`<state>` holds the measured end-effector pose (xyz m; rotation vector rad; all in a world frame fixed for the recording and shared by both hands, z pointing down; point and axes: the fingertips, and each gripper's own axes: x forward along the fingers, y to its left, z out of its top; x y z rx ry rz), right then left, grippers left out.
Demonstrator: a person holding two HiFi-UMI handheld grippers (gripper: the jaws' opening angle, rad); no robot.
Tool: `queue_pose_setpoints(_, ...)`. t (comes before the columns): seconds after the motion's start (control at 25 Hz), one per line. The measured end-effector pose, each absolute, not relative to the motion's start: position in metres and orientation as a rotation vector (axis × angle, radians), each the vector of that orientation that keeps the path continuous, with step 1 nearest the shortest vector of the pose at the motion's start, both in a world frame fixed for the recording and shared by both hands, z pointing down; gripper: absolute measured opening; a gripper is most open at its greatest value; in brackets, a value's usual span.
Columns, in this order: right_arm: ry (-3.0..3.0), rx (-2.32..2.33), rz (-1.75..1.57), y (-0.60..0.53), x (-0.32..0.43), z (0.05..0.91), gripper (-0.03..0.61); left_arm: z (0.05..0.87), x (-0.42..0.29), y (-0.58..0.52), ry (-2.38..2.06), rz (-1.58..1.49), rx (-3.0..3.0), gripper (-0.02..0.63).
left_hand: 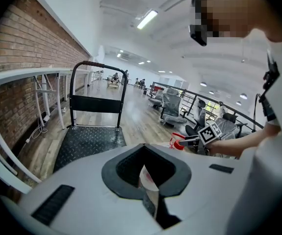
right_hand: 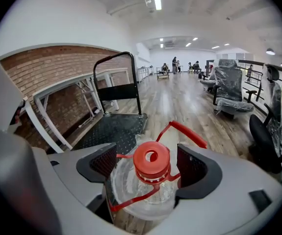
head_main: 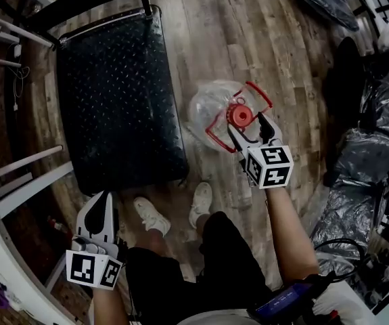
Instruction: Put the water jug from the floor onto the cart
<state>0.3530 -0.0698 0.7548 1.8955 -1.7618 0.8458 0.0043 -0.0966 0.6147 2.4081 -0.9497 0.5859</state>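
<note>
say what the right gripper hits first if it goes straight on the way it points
The water jug: its red cap sits between the right gripper's open jaws, so cap or neck likely comes first, though depth is unclear.

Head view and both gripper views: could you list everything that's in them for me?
jug: 1, clear with red cap and handle, on the floor right of the cart
cart: 1, black, on the floor
table frames: several, white, left side
brick wall: 1, red-brown, behind the frames
wrapped chairs: several, dark under plastic, right side
people: a few, far down the hall
shoes: 2, white, by the cart's near edge
left gripper: 1, grey, jaws together, holding nothing
right gripper: 1, grey, jaws apart either side of the jug's cap
</note>
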Motion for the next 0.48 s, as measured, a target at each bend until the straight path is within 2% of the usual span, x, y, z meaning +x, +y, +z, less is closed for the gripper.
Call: queue_pose_setpoints(0.48,-1.739,1.861,0.848,-0.085,0.364,0.8,0.36,0.634,-0.008,-0.096,-1.031,0.618,2.358,0.0)
